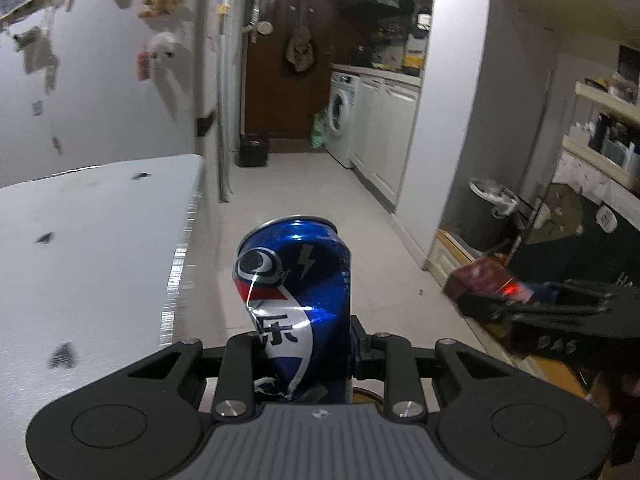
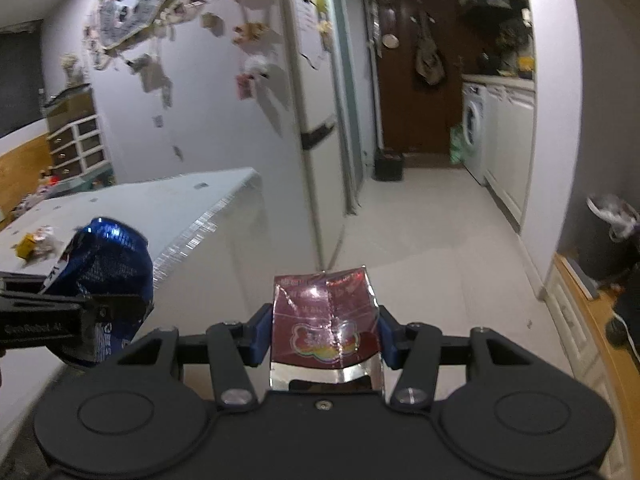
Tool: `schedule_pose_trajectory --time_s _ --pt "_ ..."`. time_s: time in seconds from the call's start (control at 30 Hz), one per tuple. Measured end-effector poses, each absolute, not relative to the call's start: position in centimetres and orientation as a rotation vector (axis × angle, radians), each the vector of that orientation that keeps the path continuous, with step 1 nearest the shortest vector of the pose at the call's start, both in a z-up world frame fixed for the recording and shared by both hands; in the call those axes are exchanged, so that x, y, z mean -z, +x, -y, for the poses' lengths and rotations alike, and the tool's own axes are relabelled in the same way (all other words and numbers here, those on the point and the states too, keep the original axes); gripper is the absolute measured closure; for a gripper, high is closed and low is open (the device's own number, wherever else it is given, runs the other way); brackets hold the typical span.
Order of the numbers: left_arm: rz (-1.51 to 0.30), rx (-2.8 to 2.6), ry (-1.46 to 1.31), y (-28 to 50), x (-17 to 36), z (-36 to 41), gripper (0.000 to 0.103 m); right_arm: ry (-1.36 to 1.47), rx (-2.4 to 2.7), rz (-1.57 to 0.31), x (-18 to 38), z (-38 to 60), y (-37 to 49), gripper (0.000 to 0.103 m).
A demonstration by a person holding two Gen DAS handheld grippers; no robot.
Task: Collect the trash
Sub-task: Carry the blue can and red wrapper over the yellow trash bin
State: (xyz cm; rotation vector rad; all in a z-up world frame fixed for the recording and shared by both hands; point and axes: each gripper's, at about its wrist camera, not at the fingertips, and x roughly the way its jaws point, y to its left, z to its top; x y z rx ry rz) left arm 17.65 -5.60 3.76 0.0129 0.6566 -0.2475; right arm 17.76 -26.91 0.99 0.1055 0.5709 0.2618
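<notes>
My left gripper (image 1: 304, 344) is shut on a dented blue soda can (image 1: 294, 288), held upright in the air beside the white table (image 1: 92, 248). The can also shows in the right wrist view (image 2: 106, 276) at the left. My right gripper (image 2: 322, 328) is shut on a dark red snack wrapper (image 2: 326, 320) with a silver inside. The wrapper and right gripper show blurred in the left wrist view (image 1: 484, 280) at the right. A dark trash bin (image 1: 490, 212) with a white liner stands by the wall at the right; it also shows in the right wrist view (image 2: 608, 236).
Some small trash (image 2: 34, 244) lies on the white table's far left. A fridge (image 2: 308, 100) stands behind the table. The pale floor (image 1: 312, 192) runs toward a brown door (image 1: 292, 60), a washing machine (image 1: 340, 116) and a black crate (image 1: 253, 150). Shelves (image 1: 600, 128) are at the right.
</notes>
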Motion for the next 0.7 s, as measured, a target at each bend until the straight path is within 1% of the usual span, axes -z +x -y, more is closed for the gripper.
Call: schedule_pose_trajectory --time_s 0.23,0.7 --pt "-0.731 0.294 0.026 21.0 -0.6 9.6 0.074 0.153 -0.198 -0.656 3.4 29.7 19.6 0.050" --pt "-0.974 0.301 -0.016 29.7 9.7 12.3 0.074 0.231 -0.121 -0.884 12.5 32.6 25.5 0.050"
